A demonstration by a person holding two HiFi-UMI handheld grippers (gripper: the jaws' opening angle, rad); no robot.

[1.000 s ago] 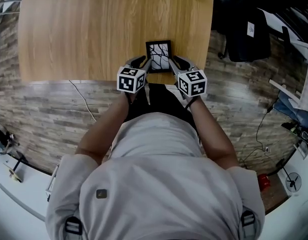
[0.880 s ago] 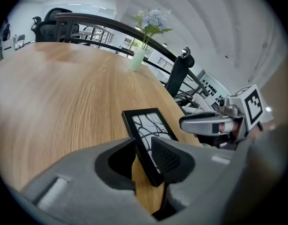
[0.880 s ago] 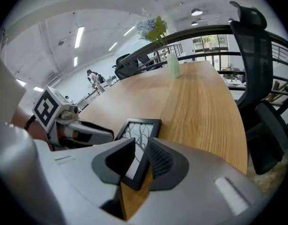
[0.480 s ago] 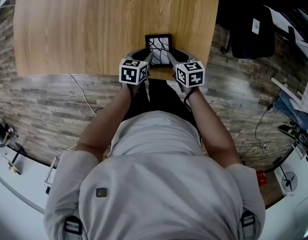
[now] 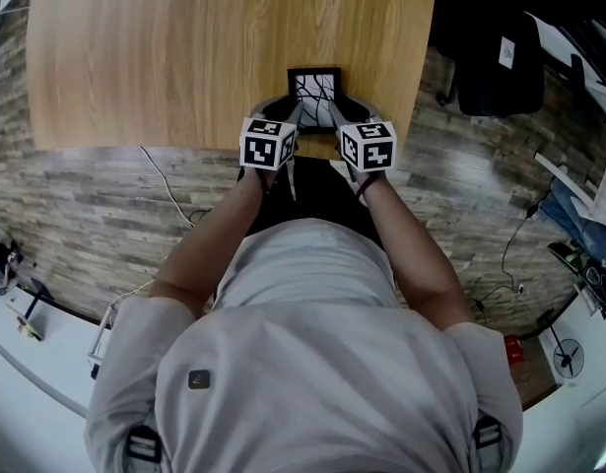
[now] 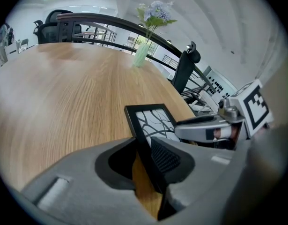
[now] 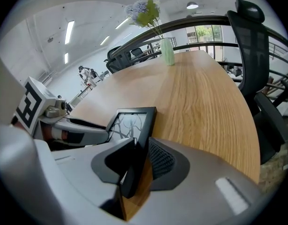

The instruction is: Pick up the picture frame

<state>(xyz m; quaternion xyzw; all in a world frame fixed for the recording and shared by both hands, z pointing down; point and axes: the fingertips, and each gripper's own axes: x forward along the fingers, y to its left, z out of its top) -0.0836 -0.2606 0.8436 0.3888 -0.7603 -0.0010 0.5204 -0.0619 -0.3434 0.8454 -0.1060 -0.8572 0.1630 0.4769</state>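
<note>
Picture frame [image 5: 313, 92], black-edged and rectangular with a black-and-white branching print, sits at the near edge of the worktop, right in front of the person.

An open office with white walls and ceiling strip lights surrounds it, and grey-brown plank flooring [image 5: 86, 205] runs under everything. One broad light-oak worktop [image 5: 184, 57] with rounded corners fills the upper part of the head view. One black mesh office chair [image 5: 495, 62] stands at its right side.

Two grey claws reach in from the near edge, each carrying one white cube with black square markers, two cubes in all. The left claw [image 5: 286, 114] is released. Its jaws have just been closing a little, and the frame's left edge runs between them, with bare wood showing beside it. The right claw [image 5: 344, 111] is also released. Its jaws have just been opening, and the frame's right edge stands between them, clear of the ribbed pad [image 7: 160, 161].

One pale green glass vase [image 6: 141, 53] of lilac flowers stands far down the worktop. One thin white cable [image 5: 165, 195] trails across the floor.
</note>
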